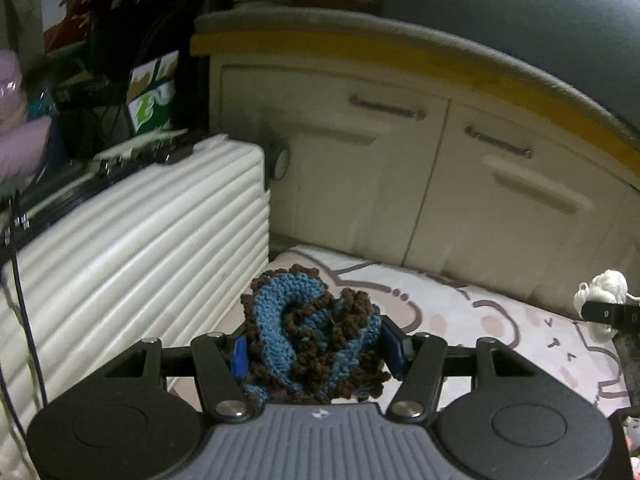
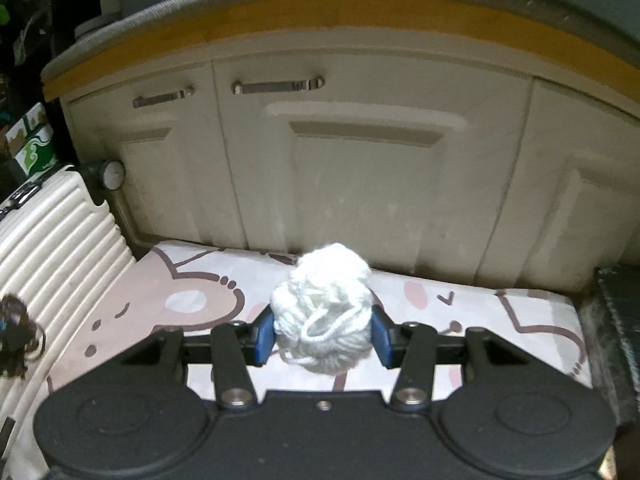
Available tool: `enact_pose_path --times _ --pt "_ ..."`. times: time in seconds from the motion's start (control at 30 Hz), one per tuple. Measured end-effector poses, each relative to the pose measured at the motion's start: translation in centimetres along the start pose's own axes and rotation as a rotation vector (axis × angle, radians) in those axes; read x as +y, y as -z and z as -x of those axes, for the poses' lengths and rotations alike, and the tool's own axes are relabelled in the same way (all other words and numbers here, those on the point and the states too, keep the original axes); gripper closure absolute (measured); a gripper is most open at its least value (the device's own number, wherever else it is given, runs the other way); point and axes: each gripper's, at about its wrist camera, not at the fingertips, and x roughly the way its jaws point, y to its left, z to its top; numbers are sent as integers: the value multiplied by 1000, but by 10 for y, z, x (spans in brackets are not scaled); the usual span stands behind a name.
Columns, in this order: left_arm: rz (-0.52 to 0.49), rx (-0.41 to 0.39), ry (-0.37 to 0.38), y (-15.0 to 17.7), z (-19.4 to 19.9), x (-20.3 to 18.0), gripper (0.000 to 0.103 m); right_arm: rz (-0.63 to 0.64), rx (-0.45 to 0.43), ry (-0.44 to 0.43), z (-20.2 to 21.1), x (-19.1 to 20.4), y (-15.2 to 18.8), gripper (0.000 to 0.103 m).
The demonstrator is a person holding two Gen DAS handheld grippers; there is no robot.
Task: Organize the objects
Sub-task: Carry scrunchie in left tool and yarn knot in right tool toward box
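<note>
A: Over the cartoon mat (image 2: 200,280), where's the yarn?
B: White ball (image 2: 324,308) clenched in right claw (image 2: 322,338); blue-brown knit (image 1: 312,332) gripped between left claw (image 1: 314,350) pads.

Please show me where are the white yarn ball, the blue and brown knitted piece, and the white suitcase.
white yarn ball (image 2: 324,308), right wrist view, middle of the ball
blue and brown knitted piece (image 1: 308,328), left wrist view, its blue centre
white suitcase (image 1: 140,248), left wrist view, ribbed side
</note>
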Motion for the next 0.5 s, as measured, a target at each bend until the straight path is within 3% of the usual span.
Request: enact_pose_path --times 0.5 --pt "-108 15 105 -16 58 -67 41 -24 0 4 82 -24 10 53"
